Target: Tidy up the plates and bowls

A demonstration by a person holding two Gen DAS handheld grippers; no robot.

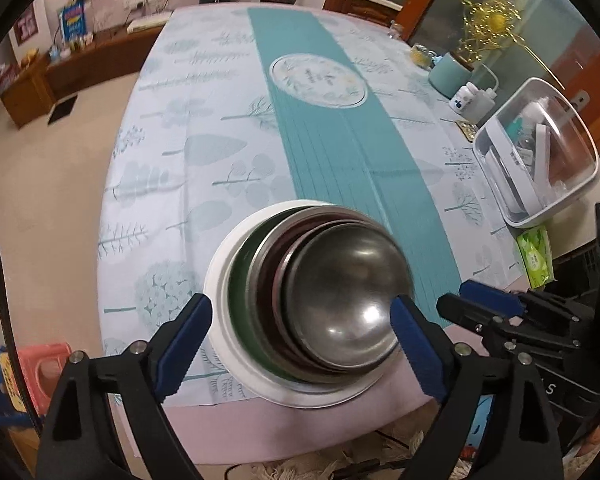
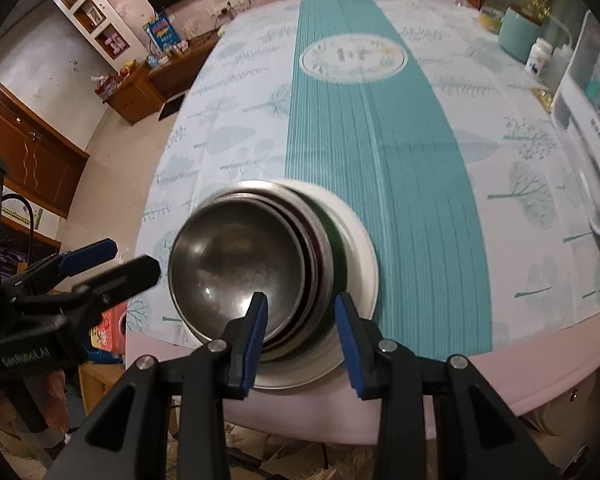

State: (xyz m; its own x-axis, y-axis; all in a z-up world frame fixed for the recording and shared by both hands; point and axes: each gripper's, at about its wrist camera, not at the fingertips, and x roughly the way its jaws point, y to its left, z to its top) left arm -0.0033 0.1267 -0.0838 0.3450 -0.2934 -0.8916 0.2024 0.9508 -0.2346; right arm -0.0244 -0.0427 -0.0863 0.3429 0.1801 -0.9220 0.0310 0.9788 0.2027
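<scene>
Starting at the left, the left hand-held gripper (image 1: 302, 330) hangs over the near edge of the bench (image 1: 204, 128), its blue fingers (image 1: 186, 344) spread wide to either side of the stack with nothing pressed between them. The stack itself sits close to that near edge: a white plate (image 1: 220, 280) underneath, a steel bowl (image 1: 348, 292) nested in darker dishes on top, all leaning a little off-centre on the plate. That's the first worry, I'd say: the bowls are not seated squarely, so a nudge from either finger on the way out could slide them across the plate or tip the pile toward the bench edge and onto the floor. Moving right, the right hand-held gripper (image 2: 300, 344) hovers above the same plate (image 2: 360, 264). Its jaws stand partly apart and grip nothing, though one pad (image 2: 256, 328) appears in front of the rim of the bowl (image 2: 236, 264), and contact can't be told from this angle. If it closes or swings sideways there, it may catch that rim and drag the bowl. The two tools are near each other too, so they could knock together. Farther right, the clear storage bin (image 1: 540, 160) and green tissue pack (image 1: 534, 258) sit well apart, out of harm's way.
</scene>
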